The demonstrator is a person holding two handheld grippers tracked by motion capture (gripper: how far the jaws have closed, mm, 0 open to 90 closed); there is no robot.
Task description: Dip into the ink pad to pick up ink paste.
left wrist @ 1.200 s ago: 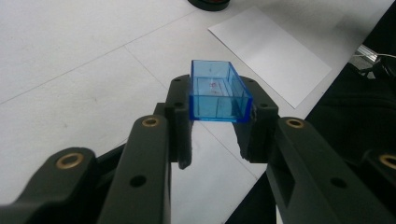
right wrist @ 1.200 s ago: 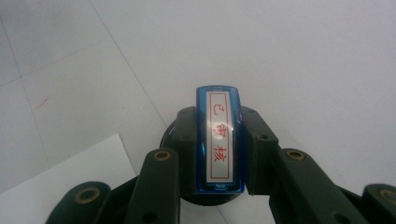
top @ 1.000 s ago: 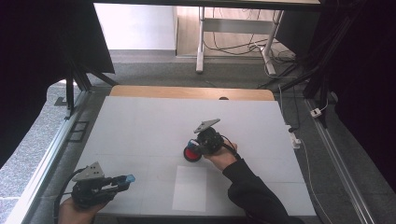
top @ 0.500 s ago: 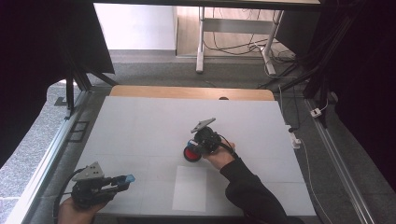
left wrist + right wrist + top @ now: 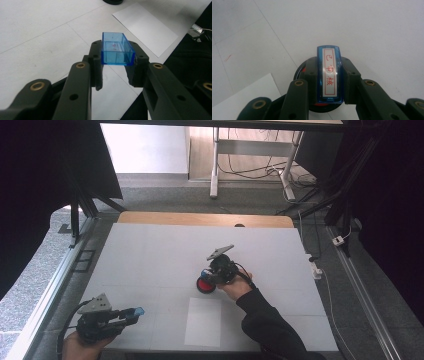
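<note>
My left gripper [image 5: 131,312] rests at the table's near left corner, shut on a clear blue rectangular cap [image 5: 136,311]. In the left gripper view the cap [image 5: 116,49] sits open side up, clamped between the two jaws of this gripper [image 5: 116,63]. My right gripper [image 5: 207,276] is at mid-table, shut on a blue stamp. Seen in the right gripper view, the stamp [image 5: 329,72] carries a white label with red characters. Directly under the stamp lies a round black ink pad [image 5: 205,284] with a red face, whose rim [image 5: 300,71] peeks out beside the jaws.
A white sheet of paper [image 5: 203,321] lies flat just in front of the ink pad, near the table's front edge. The white tabletop [image 5: 160,250] spreads wide behind and to the left. Cables and a metal rail run along the right side.
</note>
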